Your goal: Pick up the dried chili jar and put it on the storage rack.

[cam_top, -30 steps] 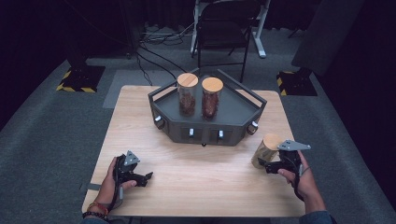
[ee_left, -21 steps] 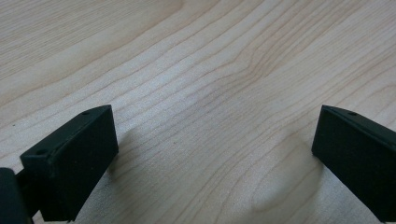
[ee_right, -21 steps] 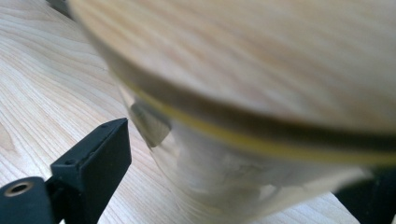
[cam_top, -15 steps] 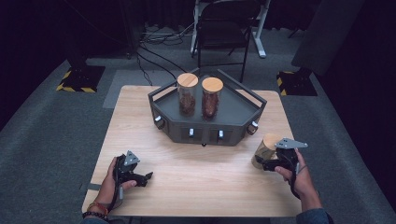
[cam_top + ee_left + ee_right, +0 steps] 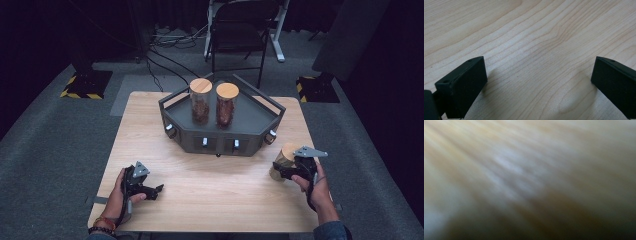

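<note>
A dark angular tray (image 5: 252, 119) stands at the back middle of the wooden table (image 5: 220, 185). On it stand two upright glass jars (image 5: 200, 101) (image 5: 226, 105) with wooden lids and brown contents. A third jar (image 5: 286, 153), also wood-lidded, leans tilted near the table's right edge with my right gripper (image 5: 283, 172) shut on it. In the right gripper view a blurred pale surface sits very close to the lens. My left gripper (image 5: 156, 190) rests low over the table's front left, open; in the left gripper view its jaws (image 5: 539, 82) stand wide apart over bare wood.
Small knobs line the tray's front face (image 5: 220, 144). Behind the table stands a black chair (image 5: 240, 30), with cables on the floor (image 5: 160, 45). Yellow-and-black striped bases (image 5: 82, 84) (image 5: 314, 86) sit on the floor at either side.
My right gripper and the jar in it have shifted slightly left and toward the front edge. The left gripper has stayed where it was.
</note>
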Available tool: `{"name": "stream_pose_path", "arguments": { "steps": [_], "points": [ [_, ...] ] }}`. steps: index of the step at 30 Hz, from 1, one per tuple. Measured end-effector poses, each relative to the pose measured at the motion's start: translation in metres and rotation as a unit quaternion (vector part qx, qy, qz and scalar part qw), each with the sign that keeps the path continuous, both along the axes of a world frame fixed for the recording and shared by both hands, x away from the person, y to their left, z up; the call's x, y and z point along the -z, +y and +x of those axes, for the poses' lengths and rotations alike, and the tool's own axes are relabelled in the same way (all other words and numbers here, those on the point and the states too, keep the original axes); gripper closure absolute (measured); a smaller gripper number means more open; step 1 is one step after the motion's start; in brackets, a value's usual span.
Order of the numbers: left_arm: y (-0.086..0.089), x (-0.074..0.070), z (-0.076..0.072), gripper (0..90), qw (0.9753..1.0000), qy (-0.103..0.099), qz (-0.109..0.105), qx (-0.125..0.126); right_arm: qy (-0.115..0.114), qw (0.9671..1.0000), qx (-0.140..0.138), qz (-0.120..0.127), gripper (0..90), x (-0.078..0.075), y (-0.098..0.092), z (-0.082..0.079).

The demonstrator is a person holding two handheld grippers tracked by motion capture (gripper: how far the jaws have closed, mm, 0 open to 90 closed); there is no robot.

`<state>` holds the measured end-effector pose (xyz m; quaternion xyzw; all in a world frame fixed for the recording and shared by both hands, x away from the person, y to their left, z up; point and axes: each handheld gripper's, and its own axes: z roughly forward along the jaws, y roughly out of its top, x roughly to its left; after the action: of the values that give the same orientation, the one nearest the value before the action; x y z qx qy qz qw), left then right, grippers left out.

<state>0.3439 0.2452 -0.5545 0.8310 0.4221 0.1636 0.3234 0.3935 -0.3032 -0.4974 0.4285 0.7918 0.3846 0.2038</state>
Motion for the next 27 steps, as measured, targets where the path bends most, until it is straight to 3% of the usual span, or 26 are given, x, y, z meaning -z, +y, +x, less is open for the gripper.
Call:
{"name": "stream_pose_path", "arguments": {
  "steps": [12,18,27],
  "points": [
    [0.0,0.0,0.0,0.0,1.0,0.0,0.0,0.0,-0.001,1.0,-0.002,-0.002,24.4,-0.001,0.001,-0.001],
    [0.0,0.0,0.0,0.0,1.0,0.0,0.0,0.0,-0.009,0.9999,-0.004,0.01,24.5,-0.006,0.0,-0.004],
    [0.0,0.0,0.0,0.0,1.0,0.0,0.0,0.0,-0.003,0.9999,-0.013,0.003,24.5,-0.012,0.004,-0.006]
  ]
}}
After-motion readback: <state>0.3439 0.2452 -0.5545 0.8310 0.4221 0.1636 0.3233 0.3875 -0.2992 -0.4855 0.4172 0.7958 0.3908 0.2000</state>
